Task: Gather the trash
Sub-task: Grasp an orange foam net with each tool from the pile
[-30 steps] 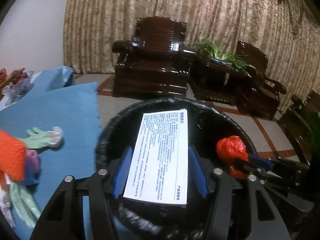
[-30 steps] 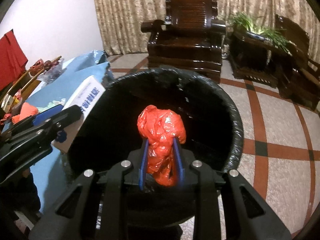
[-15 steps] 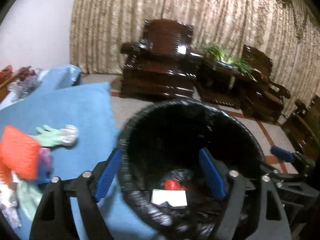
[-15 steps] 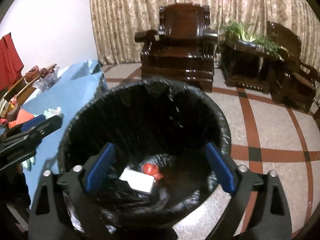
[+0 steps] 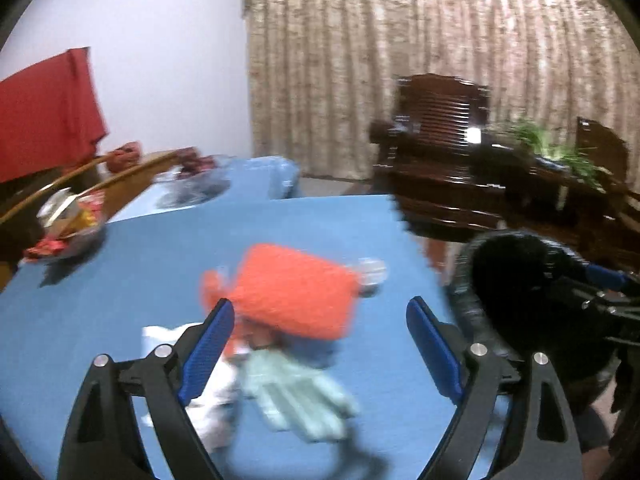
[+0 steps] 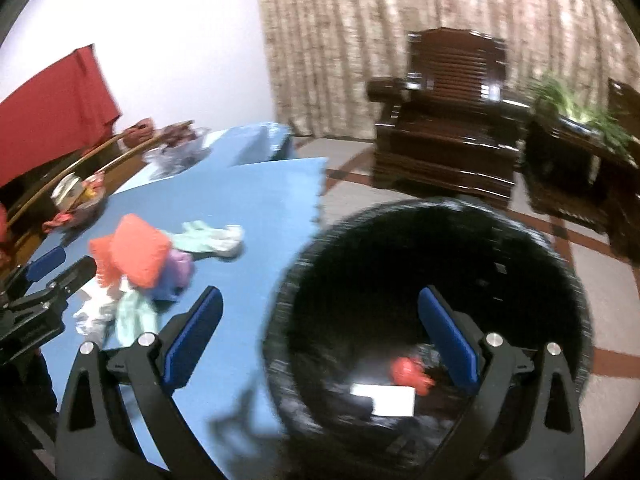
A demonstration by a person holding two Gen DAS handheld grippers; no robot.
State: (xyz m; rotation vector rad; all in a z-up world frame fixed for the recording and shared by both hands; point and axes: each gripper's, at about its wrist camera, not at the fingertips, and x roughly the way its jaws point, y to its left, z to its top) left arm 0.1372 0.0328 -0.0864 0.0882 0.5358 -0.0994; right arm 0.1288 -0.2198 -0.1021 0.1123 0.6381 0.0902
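A black-lined trash bin (image 6: 568,276) stands beside the blue table (image 5: 120,280). Inside it lie a white paper box (image 6: 384,400) and a red crumpled bag (image 6: 408,372). My right gripper (image 6: 320,336) is open and empty above the bin's near rim. My left gripper (image 5: 320,344) is open and empty over the table, facing a pile of trash: an orange net pouch (image 5: 296,292), a pale green glove (image 5: 296,392) and white scraps (image 5: 208,396). The pile also shows in the right wrist view (image 6: 136,252), with a purple piece (image 6: 180,268) and a second green glove (image 6: 208,236).
A bowl of snacks (image 5: 68,224) sits at the table's far left, with a clear bag (image 5: 192,188) behind it. Dark wooden armchairs (image 6: 448,120) and a plant (image 6: 576,108) stand before the curtain. The bin (image 5: 520,280) is right of the table edge.
Both grippers opened and dropped the paper box and the red bag into the bin. The left gripper then swung left from the bin to the pile on the table; the right also turned leftward.
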